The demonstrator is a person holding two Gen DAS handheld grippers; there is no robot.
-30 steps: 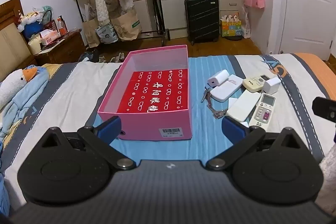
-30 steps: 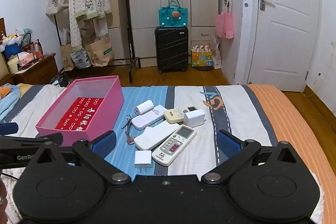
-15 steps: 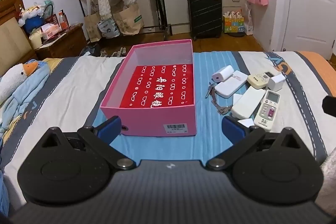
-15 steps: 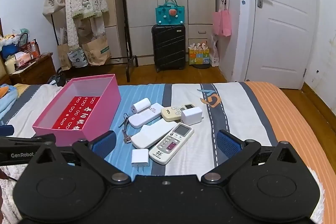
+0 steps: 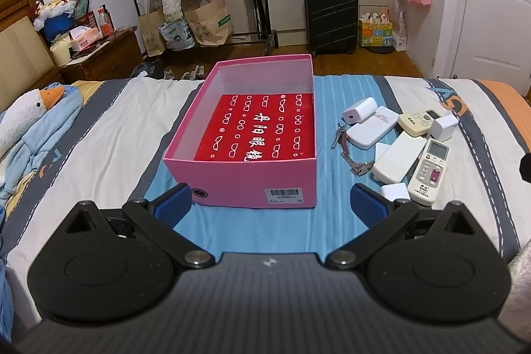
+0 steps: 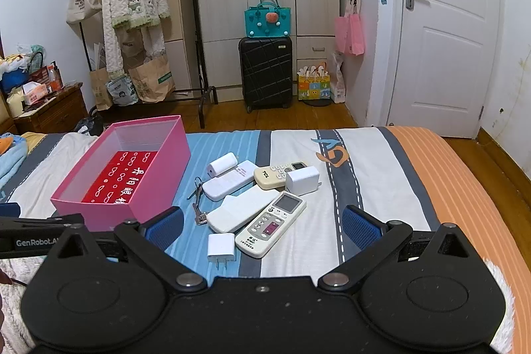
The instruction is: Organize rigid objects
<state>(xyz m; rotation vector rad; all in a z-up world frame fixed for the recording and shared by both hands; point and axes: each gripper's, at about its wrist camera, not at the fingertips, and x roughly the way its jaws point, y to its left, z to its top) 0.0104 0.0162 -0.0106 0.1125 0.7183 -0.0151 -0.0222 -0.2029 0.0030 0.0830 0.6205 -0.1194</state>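
Observation:
An open pink box [image 5: 245, 178] with a red printed bottom sits on the bed, its side wall [image 6: 159, 175] also showing in the right wrist view. To its right lies a cluster: a white remote [image 6: 270, 223], a cream TCL remote [image 6: 277, 175], a white plug charger [image 6: 221, 246], a white cube adapter [image 6: 302, 179], two white cases [image 6: 240, 208], a small white cylinder [image 6: 220, 165] and keys [image 6: 198, 203]. My left gripper [image 5: 270, 204] is open just before the box's near wall. My right gripper [image 6: 262, 228] is open, nothing held, just short of the plug charger and white remote.
The bed [image 6: 381, 188] has a striped cover in blue, white, grey and orange. A blue garment and a duck plush [image 5: 30, 115] lie at the left. Beyond the bed's far edge stand a black suitcase [image 6: 265, 72], a clothes rack, wardrobes and a white door [image 6: 444, 32].
Both grippers have advanced slightly and tipped down, so the box and cluster sit lower and larger in view. Both stayed open; nothing on the bed has moved.

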